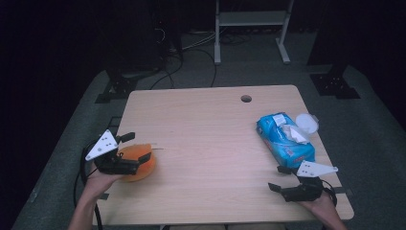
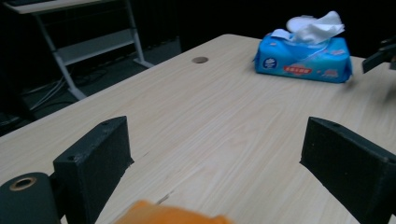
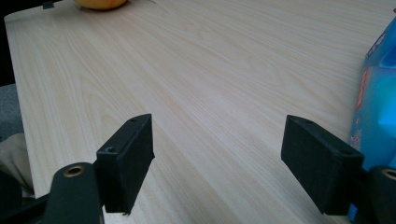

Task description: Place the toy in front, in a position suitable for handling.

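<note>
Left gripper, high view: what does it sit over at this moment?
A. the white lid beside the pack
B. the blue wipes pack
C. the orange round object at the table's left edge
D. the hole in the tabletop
C: in the high view the left gripper is over the orange round object, jaws apart, and orange shows between its jaws in its own view, while the blue wipes pack lies far across the table.

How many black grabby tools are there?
2. The left black two-jaw tool is over the round orange plastic dish at the wooden table's left edge. The right black two-jaw tool is near the blue wet-wipes pack.
</note>
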Motion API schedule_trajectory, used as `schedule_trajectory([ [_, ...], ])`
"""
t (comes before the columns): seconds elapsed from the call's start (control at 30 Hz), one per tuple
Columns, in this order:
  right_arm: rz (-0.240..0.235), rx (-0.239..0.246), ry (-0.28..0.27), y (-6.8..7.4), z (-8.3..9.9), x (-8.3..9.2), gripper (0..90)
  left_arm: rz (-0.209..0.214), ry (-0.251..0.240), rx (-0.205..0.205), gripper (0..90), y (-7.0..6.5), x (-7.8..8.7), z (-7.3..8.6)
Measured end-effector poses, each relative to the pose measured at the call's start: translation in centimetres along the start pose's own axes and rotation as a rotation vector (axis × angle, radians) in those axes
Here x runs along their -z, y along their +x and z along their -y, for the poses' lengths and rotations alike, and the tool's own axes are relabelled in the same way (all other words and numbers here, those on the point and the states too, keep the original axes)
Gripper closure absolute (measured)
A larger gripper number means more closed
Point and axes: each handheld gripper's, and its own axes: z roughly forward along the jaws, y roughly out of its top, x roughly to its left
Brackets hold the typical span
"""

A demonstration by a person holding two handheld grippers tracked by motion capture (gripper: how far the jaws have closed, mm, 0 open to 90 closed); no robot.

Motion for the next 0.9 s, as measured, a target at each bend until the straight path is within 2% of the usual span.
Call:
schedule_trajectory([
  [0.37, -0.004, 0.003, 0.008, 0.1, -0.1, -0.1, 24.2, -0.066, 0.037, 0.052, 8.0, 2.6, 1.2, 3.1],
  [0.4, -0.008, 0.003, 0.012, 0.1, 0.0, -0.2, 24.2, -0.066, 0.050, 0.075, 8.0, 3.0, 1.2, 3.8],
  [0.7, -0.013, 0.006, 0.015, 0.2, -0.1, -0.2, 24.2, -0.071, 0.118, 0.124, 7.9, 3.9, 0.7, 6.5],
  [0.77, -0.013, 0.006, 0.015, 0.2, -0.1, -0.1, 24.2, -0.070, 0.122, 0.134, 7.8, 4.0, 0.6, 6.8],
  [0.8, -0.013, 0.007, 0.013, 0.2, -0.1, -0.1, 24.2, -0.052, 0.125, 0.171, 7.7, 4.2, 0.4, 7.3],
  [0.9, -0.014, 0.007, 0.013, 0.2, -0.1, -0.1, 24.2, -0.047, 0.122, 0.183, 6.9, 4.2, 0.3, 7.7],
])
